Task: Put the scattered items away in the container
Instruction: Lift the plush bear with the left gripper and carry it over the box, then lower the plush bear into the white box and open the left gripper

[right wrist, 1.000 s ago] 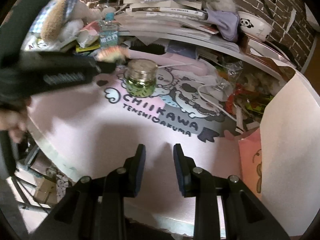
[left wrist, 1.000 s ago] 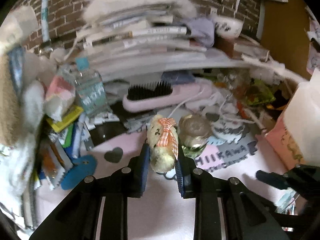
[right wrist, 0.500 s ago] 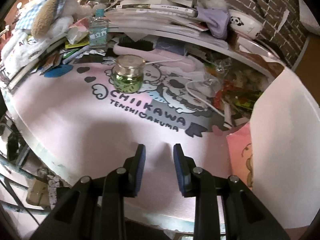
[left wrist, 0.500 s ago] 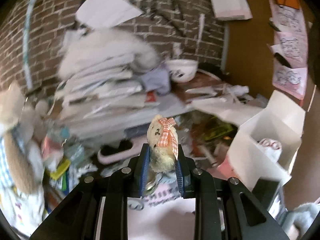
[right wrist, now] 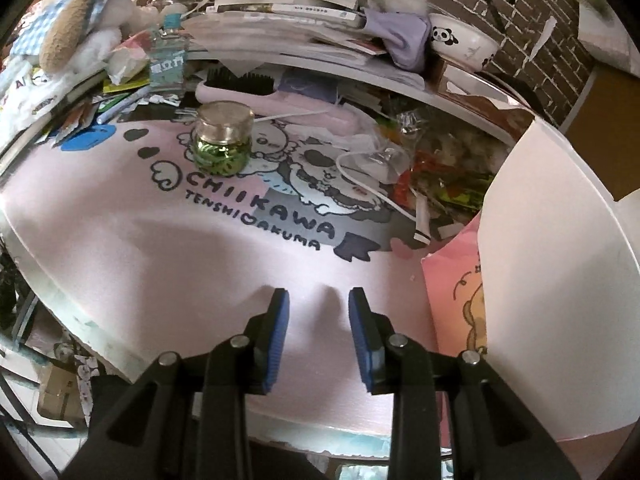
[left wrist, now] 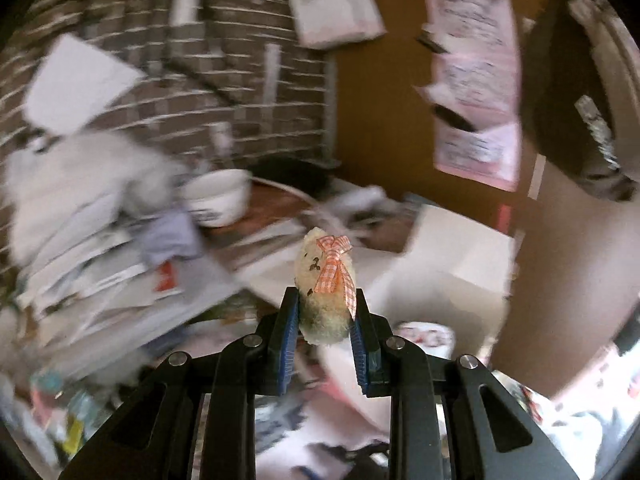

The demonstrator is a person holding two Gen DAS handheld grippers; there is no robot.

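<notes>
- Left tongs [left wrist: 325,312] clenched on plush toy [left wrist: 322,286], held in the air before the white box [left wrist: 452,264].
- Right tongs [right wrist: 319,312] released, empty, above worktop [right wrist: 160,248].
- Green jar [right wrist: 222,138] upright on worktop.

left gripper [left wrist: 324,316] clamped, right gripper [right wrist: 319,314] parted

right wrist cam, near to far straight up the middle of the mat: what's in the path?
right gripper → bare pink mat → "CHIIKAWA" lettering → green jar with gold lid → pink hairbrush → stack of books
</notes>
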